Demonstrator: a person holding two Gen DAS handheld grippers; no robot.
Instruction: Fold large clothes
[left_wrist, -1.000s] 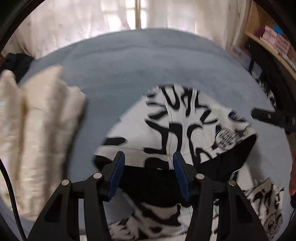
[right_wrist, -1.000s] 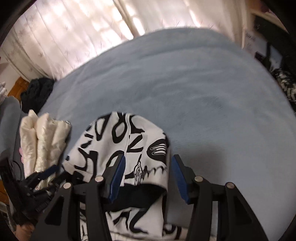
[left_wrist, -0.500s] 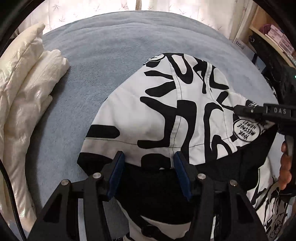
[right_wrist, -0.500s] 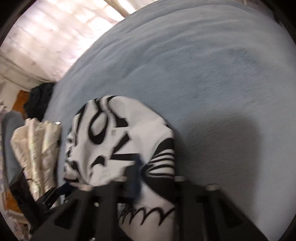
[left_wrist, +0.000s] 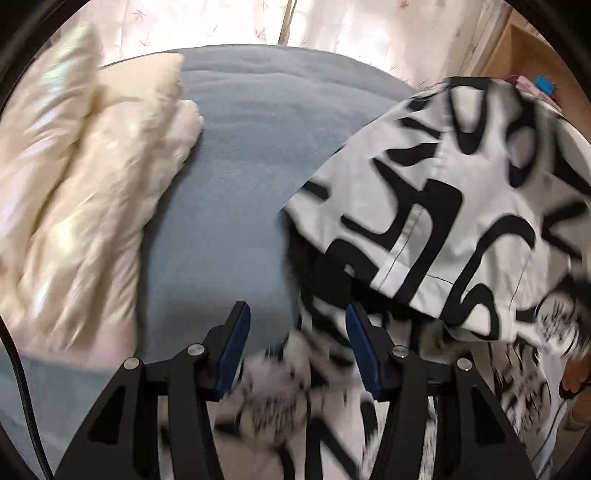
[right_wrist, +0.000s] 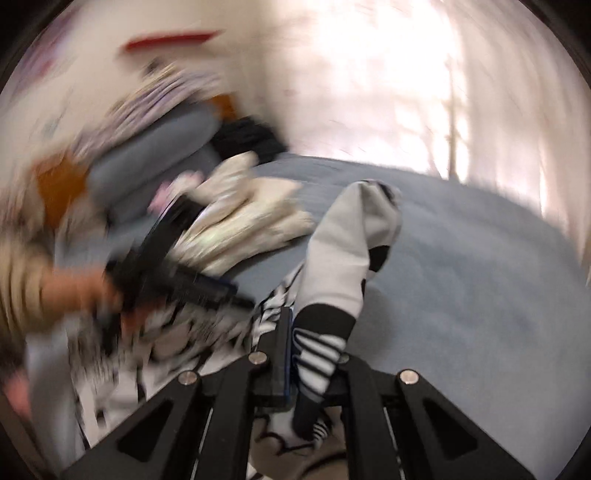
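Right wrist view: right claw (right_wrist: 291, 354) pinching edge of black-and-white printed garment (right_wrist: 343, 254), lifted off blue bed (right_wrist: 461, 258) at frame centre, likely to carry fold over. Left claw (left_wrist: 295, 347) spread, empty, above garment's lower part. Cream jacket (left_wrist: 81, 192) parked at left.

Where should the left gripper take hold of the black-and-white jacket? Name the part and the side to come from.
Grip the jacket's lower black-lined hem, just ahead of the open left gripper. Come from the bare blanket side: that edge hangs free and thin, while the right gripper is shut on another part, lifting the cloth off the bed.
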